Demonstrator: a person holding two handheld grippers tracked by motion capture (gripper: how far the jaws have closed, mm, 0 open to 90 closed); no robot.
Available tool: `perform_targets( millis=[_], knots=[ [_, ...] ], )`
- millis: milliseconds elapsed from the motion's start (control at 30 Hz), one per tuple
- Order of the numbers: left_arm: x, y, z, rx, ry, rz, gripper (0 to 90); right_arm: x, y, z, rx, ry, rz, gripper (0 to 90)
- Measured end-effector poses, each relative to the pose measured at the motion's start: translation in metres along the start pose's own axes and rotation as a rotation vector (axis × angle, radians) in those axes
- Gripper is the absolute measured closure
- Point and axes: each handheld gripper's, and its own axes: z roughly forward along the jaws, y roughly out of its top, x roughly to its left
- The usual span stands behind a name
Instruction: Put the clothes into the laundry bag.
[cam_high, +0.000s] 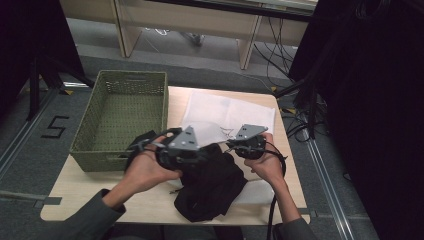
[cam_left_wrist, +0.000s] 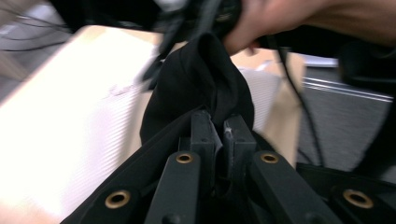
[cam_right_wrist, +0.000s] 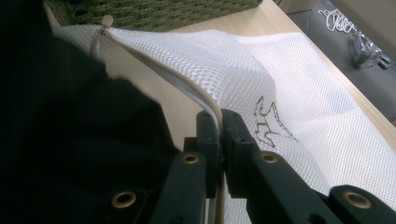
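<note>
The work in hand looks like getting a black garment (cam_high: 210, 185) into a white mesh laundry bag (cam_high: 227, 114), and it seems to be at an early-to-middle stage: both grips are made, but the cloth is not yet inside the bag. The left gripper (cam_left_wrist: 217, 135) has its jaws closed tight on a fold of the black garment, which bunches up between them and stretches away toward the other hand in the left gripper view. The right gripper (cam_right_wrist: 219, 128) has its jaws pinched shut on the zipped edge of the mesh bag, lifting that rim so the opening gapes a little; the zip pull (cam_right_wrist: 106, 21) sits farther along the edge. In the high view most of the garment lies heaped on the near part of the bench (cam_high: 80, 192), between and below the two hands, while the bag lies flat across the far right part of it. What is left, by my judgement, is to carry the held fold to the raised mouth, feed the whole heap through and then close the zip. A green woven basket (cam_high: 120, 117) stands just to the left of the bag, empty as far as the pictures show, close to the left hand's path. The loose bulk of cloth dragging on the bench could snag on the bag's rim.
</note>
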Motion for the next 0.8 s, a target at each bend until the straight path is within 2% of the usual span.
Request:
perform_targets(
  millis=[33,67,100,167,200,233,267,300,333,367,433,467,533,567,600,633,667,700,733,767,800],
  knots=[
    [-0.002,0.000,0.020,0.038,-0.027,-0.009,84.5,-0.001,0.000,0.000,-0.007,0.001,-0.011,87.3],
    [-0.002,0.000,0.020,0.038,-0.027,-0.009,84.4,-0.001,0.000,0.000,-0.007,0.001,-0.011,87.3],
    [-0.001,-0.004,0.030,0.046,-0.043,-0.025,84.4,-0.002,-0.002,-0.003,-0.008,0.002,0.003,87.3],
    [0.004,-0.015,0.052,0.048,-0.082,-0.102,84.4,-0.004,-0.003,-0.004,-0.015,-0.001,0.004,87.3],
    [0.008,-0.023,0.070,0.057,-0.104,-0.143,84.3,-0.007,-0.004,-0.006,-0.027,-0.004,0.012,87.4],
    [0.010,-0.026,0.080,0.075,-0.092,-0.151,84.1,-0.008,-0.005,-0.007,-0.025,-0.004,0.021,87.4],
    [0.012,-0.029,0.088,0.092,-0.078,-0.125,83.9,-0.008,-0.006,-0.007,-0.023,-0.004,0.024,87.4],
    [0.014,-0.032,0.096,0.104,-0.073,-0.121,83.1,-0.009,-0.006,-0.008,-0.024,-0.006,0.021,87.4],
    [0.014,-0.032,0.096,0.104,-0.073,-0.121,81.0,-0.009,-0.006,-0.008,-0.024,-0.006,0.021,87.4],
    [0.016,-0.037,0.108,0.132,-0.086,-0.151,77.0,-0.008,-0.007,-0.008,-0.024,-0.007,0.028,87.4],
    [0.017,-0.040,0.113,0.152,-0.068,-0.161,65.1,-0.008,-0.007,-0.008,-0.020,-0.007,0.019,87.4],
    [0.017,-0.041,0.113,0.143,-0.055,-0.174,59.0,-0.007,-0.007,-0.008,-0.016,-0.005,0.024,87.3],
    [0.016,-0.040,0.110,0.141,-0.040,-0.168,47.8,-0.008,-0.007,-0.007,-0.017,-0.004,0.014,87.3],
    [0.013,-0.036,0.097,0.155,-0.015,-0.136,43.1,-0.006,-0.007,-0.007,-0.012,-0.005,0.016,87.4],
    [0.011,-0.035,0.088,0.146,-0.013,-0.125,40.3,-0.007,-0.007,-0.007,-0.015,-0.005,0.009,87.3],
    [0.011,-0.033,0.079,0.128,-0.011,-0.103,39.4,-0.008,-0.007,-0.007,-0.018,-0.005,0.012,87.3],
    [0.011,-0.033,0.079,0.128,-0.011,-0.103,38.4,-0.008,-0.007,-0.007,-0.017,-0.006,0.012,87.3],
    [0.010,-0.032,0.060,0.104,-0.016,-0.127,36.7,-0.008,-0.007,-0.006,-0.015,-0.003,0.015,87.3],
    [0.010,-0.032,0.060,0.104,-0.016,-0.127,35.6,-0.008,-0.007,-0.006,-0.016,-0.003,0.012,87.3],
    [0.016,-0.032,0.039,0.072,0.020,-0.132,35.5,-0.007,-0.007,-0.006,-0.014,-0.003,0.010,87.3],
    [0.016,-0.032,0.039,0.072,0.020,-0.132,35.4,-0.007,-0.007,-0.006,-0.014,-0.003,0.010,87.3]
  ],
)
